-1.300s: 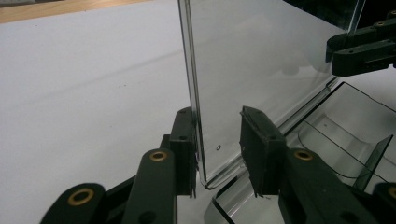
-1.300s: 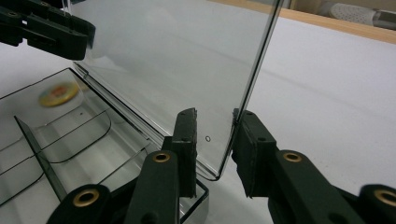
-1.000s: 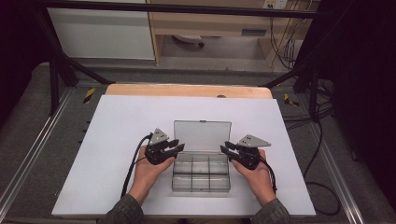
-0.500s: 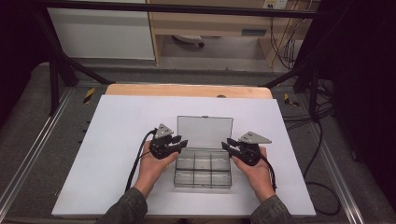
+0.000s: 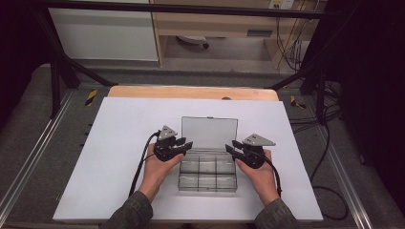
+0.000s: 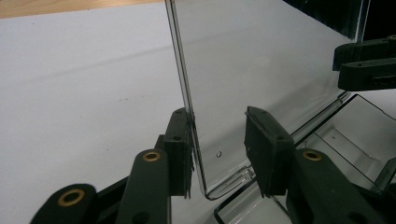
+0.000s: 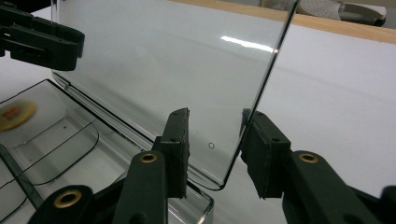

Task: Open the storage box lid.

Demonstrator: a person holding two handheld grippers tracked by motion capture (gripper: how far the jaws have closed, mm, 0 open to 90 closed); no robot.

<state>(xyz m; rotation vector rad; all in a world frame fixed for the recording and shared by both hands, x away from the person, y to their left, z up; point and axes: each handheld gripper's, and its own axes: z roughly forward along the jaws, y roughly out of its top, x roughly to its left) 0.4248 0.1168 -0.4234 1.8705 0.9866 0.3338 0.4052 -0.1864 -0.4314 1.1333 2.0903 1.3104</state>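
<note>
Your work sits on a broad, flat white tabletop [image 5: 110, 157] with a matte, smooth surface and a strip of pale wood [image 5: 191, 92] along its far edge. Near the middle of the front edge lies a clear plastic box [image 5: 207, 174], rectangular with rounded corners, its base split by thin walls into a grid of shallow compartments; one compartment in the right gripper view holds a blurred yellow-orange round spot [image 7: 15, 114] that is too soft to identify. The box's lid [image 5: 209, 133] is a single glossy, see-through sheet, hinged along the far side of the base and standing upright, catching a streak of glare in the right gripper view. Your left gripper [image 5: 184, 144] is at the lid's left lower corner and your right gripper [image 5: 230, 147] at its right lower corner, both made of black, angular, matte parts with brass-coloured pivot rings, and each carries a grey three-cornered plate on top. On the left, the jaws are spread with the lid's edge between them: it lies against the outer pad [image 6: 181, 140], while the other pad stands clear of the sheet. On the right, the edge likewise lies against the outer pad [image 7: 259, 144], with a gap to the inner one. Both pairs of jaws have just been opening, so neither pinches the lid.
</note>
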